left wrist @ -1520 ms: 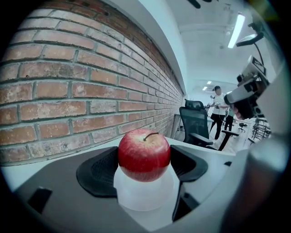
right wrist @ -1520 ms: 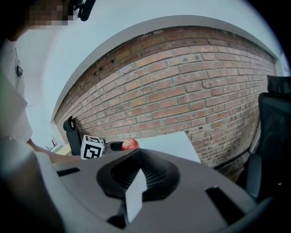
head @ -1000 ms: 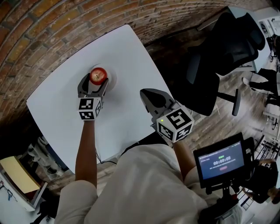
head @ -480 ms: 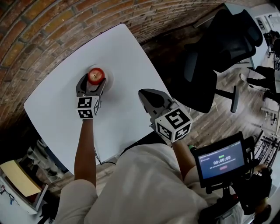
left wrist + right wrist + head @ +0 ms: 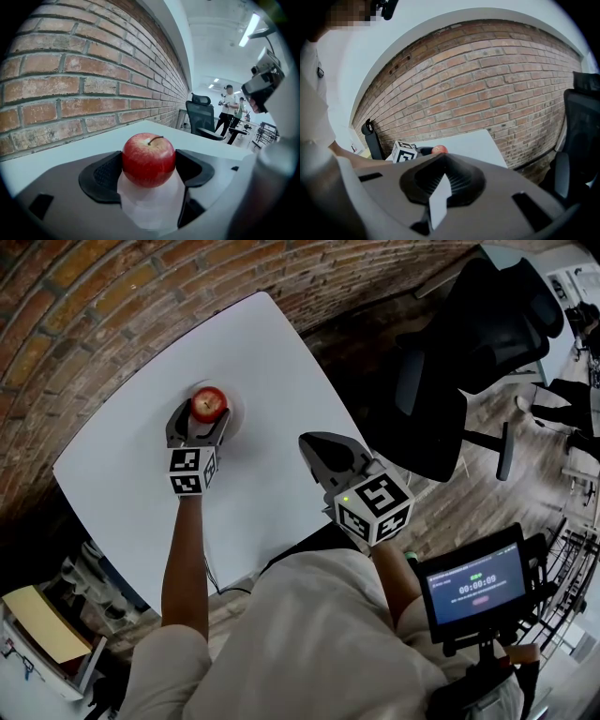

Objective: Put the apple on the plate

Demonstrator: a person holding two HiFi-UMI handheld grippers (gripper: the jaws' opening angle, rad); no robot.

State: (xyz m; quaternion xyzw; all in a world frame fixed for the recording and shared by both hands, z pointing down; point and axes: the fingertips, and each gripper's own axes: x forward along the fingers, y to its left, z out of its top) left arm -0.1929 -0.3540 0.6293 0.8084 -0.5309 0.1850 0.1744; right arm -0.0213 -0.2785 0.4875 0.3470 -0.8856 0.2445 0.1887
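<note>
Almost nothing has shifted since a second ago: my left tool clasps the red apple directly over the white plate, stem up. Only lowering and releasing remain, I judge. My right tool, clenched empty, hangs well apart at the worktop edge.

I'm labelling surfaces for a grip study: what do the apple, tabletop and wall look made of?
The apple: real fruit or replica, cannot tell; glossy red skin with faint streaks, brown stem.
The tabletop: smooth matte white, probably laminate; no grain shows.
The wall: rough red-brown brick with pale mortar joints.
</note>
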